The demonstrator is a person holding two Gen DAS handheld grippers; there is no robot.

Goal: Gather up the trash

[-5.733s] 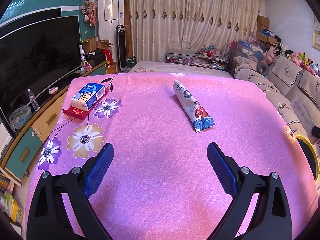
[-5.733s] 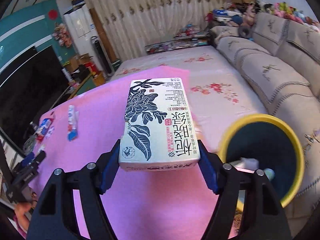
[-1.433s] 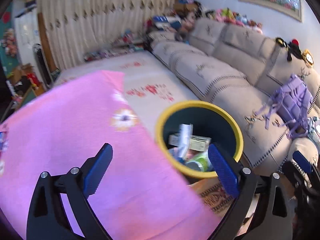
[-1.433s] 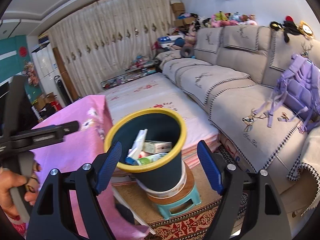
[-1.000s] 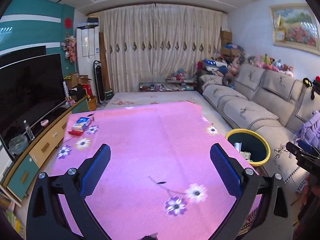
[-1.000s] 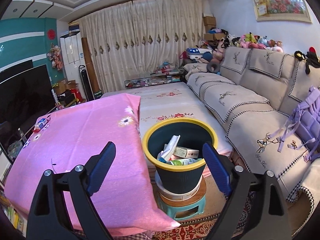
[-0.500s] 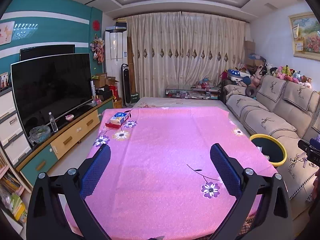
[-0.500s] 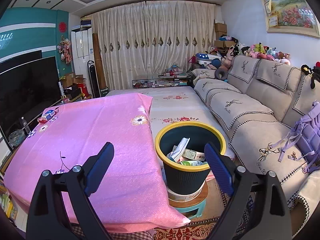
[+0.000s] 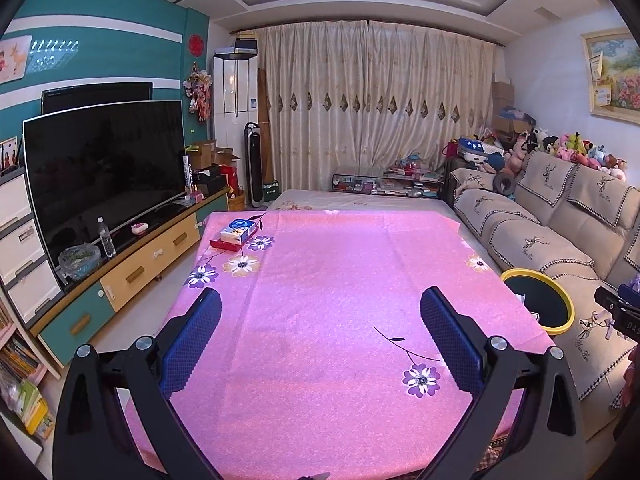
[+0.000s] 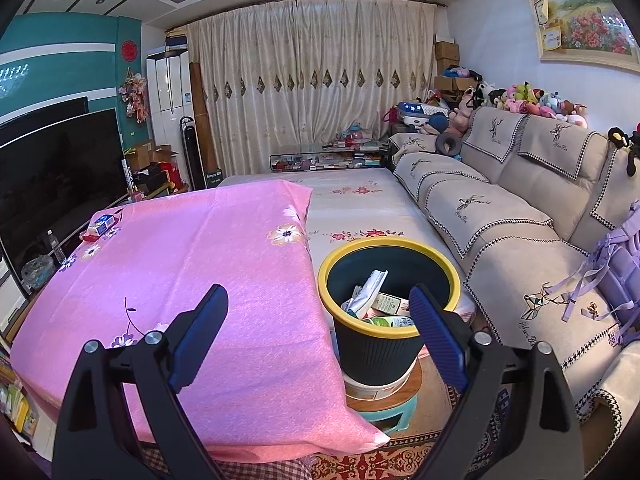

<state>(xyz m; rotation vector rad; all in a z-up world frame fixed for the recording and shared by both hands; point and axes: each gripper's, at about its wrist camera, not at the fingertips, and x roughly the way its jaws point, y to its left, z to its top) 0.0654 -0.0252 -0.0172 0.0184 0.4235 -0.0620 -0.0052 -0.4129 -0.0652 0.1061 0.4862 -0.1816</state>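
A dark bin with a yellow rim (image 10: 390,276) stands on a small stool beside the pink table; it holds a tube, a printed box and other packets (image 10: 372,300). The bin also shows in the left wrist view (image 9: 538,300) at the table's right edge. My left gripper (image 9: 320,332) is open and empty, held back above the near part of the pink tablecloth (image 9: 320,280). My right gripper (image 10: 318,320) is open and empty, held back from the bin and the table's right edge. The right gripper's tip (image 9: 616,312) shows at the far right of the left wrist view.
A tissue pack on a red box (image 9: 236,232) sits at the table's far left corner, also in the right wrist view (image 10: 100,226). A TV and cabinet (image 9: 104,176) line the left. A beige sofa (image 10: 500,200) runs along the right, with a purple backpack (image 10: 618,256).
Both grippers have drawn back and up from the bin over the last second, so more of the room shows. Earlier the right gripper held the printed box; now it is empty and the box lies in the bin.
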